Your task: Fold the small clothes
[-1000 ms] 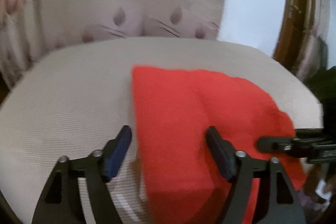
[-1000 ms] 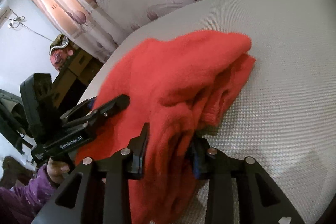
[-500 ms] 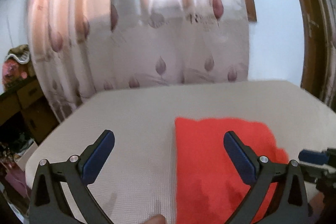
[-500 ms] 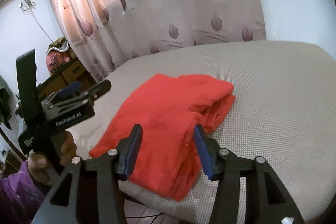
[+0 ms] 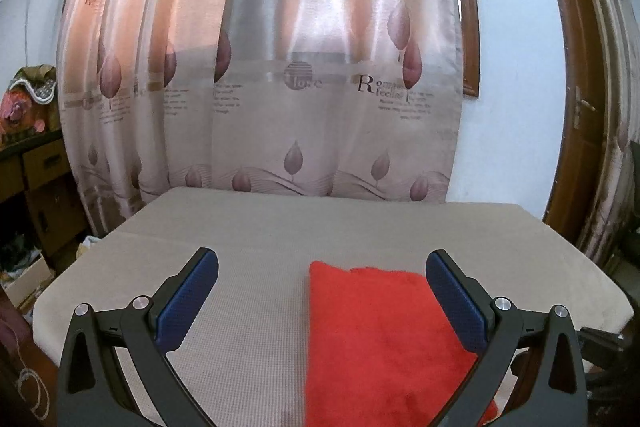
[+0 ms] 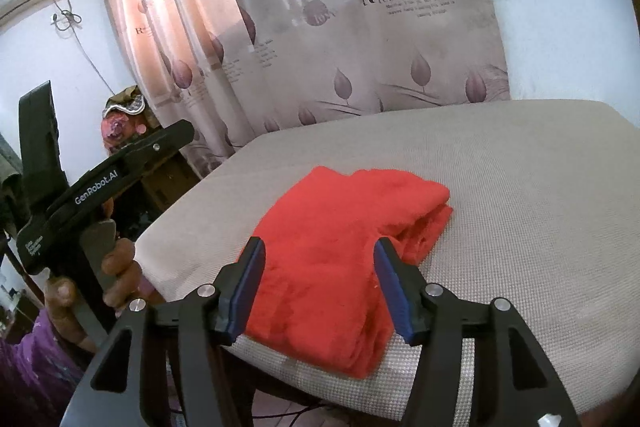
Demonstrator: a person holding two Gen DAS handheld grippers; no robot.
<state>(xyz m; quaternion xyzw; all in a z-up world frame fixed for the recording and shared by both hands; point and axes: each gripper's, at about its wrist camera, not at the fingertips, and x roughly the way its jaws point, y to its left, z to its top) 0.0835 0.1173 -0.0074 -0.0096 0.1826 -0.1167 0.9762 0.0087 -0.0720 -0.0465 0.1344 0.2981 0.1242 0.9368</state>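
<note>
Red garment [image 6: 352,247] lies folded on the counter [image 6: 520,211], near its front edge. Fold step looks done. Left hand-held gripper [image 5: 322,293] wide apart, empty. Right hand-held gripper [image 6: 320,287] jaws have just been opening, nothing clamped. Next: check edges square, or fetch another piece.

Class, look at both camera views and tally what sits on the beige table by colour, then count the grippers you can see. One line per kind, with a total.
Red folded cloth on the table: 1
Left gripper, fingers open and empty: 1
Right gripper, fingers open and off the cloth: 1
Total: 3
</note>
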